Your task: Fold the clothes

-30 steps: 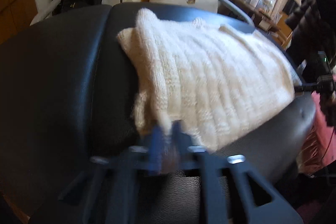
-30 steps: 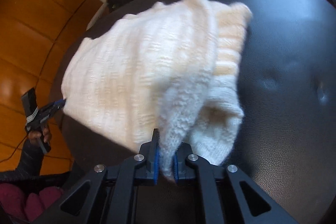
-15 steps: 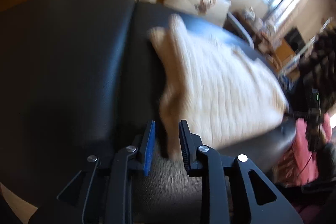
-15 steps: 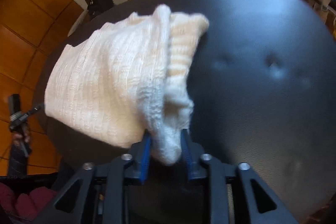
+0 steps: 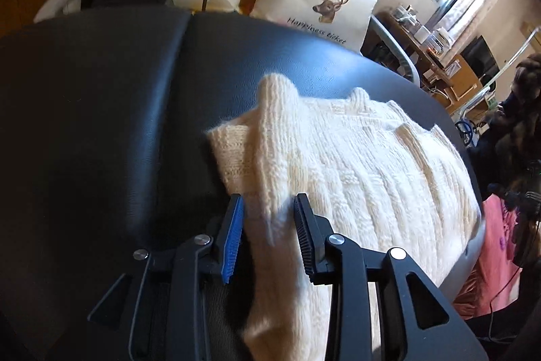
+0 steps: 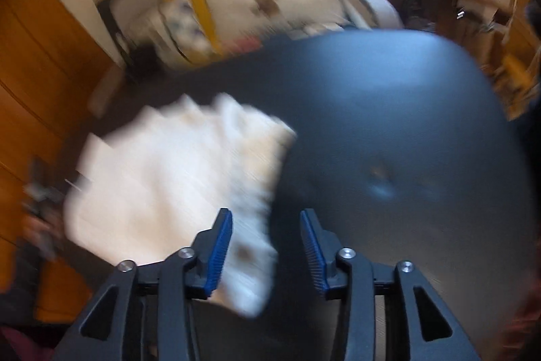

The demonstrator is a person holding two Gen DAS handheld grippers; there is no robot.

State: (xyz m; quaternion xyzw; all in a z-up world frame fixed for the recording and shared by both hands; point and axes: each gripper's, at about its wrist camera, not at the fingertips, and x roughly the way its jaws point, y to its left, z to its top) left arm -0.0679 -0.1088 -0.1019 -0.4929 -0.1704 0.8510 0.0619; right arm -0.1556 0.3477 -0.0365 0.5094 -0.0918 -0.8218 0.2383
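A: Where's the cream ribbed knitted sweater (image 5: pixel 355 164)?

B: Folded on the black padded leather surface (image 5: pixel 101 110), before the deer-print cushion (image 5: pixel 314 5).

A: The tools?

B: Left tool (image 5: pixel 268 225) and right tool (image 6: pixel 265 246) are both opening, a sweater fold loose between each one's pads.

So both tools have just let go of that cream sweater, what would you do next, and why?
Probably lift the left tool and right tool clear. Both sets of jaws are opening, with knit between them but no longer pinched, and the cream sweater lies folded on the black cushion. Backing off first should keep the pads from dragging the fold apart.
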